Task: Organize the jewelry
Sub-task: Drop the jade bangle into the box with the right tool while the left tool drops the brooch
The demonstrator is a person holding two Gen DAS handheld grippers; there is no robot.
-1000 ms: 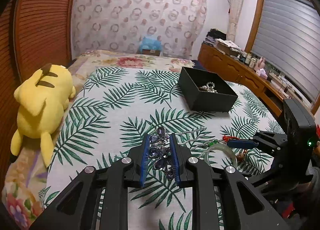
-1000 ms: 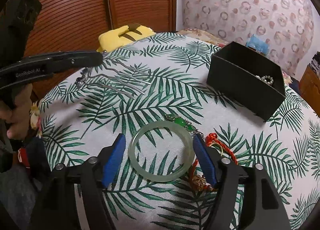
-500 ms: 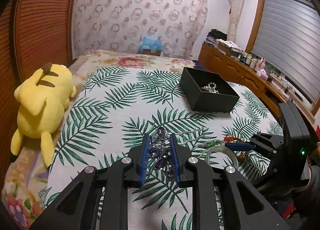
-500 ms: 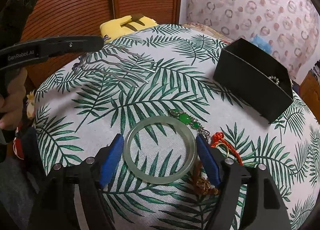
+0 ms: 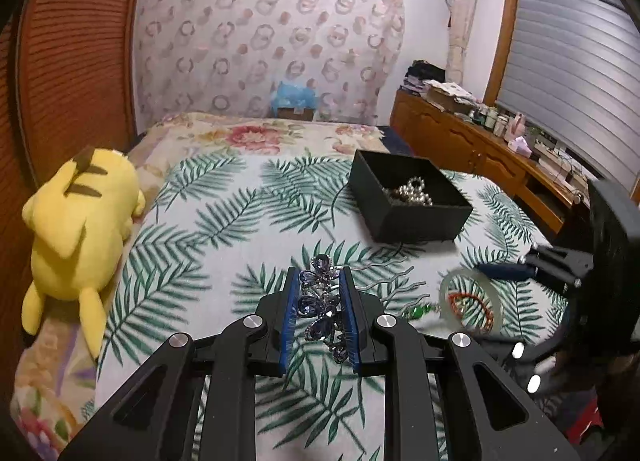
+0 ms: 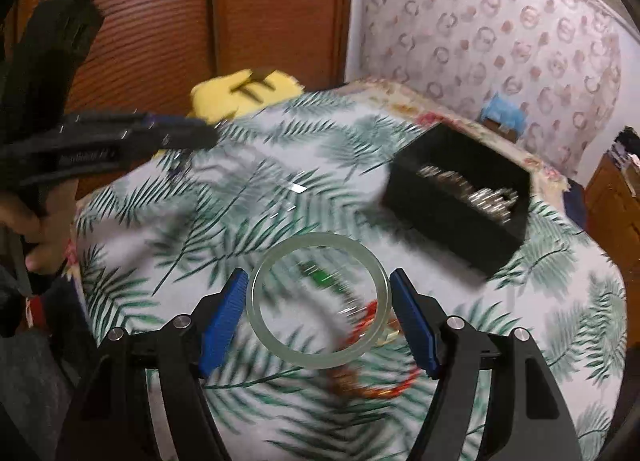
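Bangle (image 6: 318, 299) sat gripped across its width in right gripper (image 6: 318, 317); left gripper (image 5: 320, 317) clamped hairpin (image 5: 320, 309). Best carried level, released low inside box (image 6: 456, 201).

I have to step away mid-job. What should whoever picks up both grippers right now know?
Left gripper: shut on the purple jewelled hair comb, held above the bedspread.
Right gripper: closed around the pale green bangle, which looks lifted off the cloth.
Black box: ahead on the bed, open, pearls already inside.
Left on the cloth: green stone bracelet and red cord piece, near the bangle.
Next, probably: carry comb and bangle to the box, then collect the other two.
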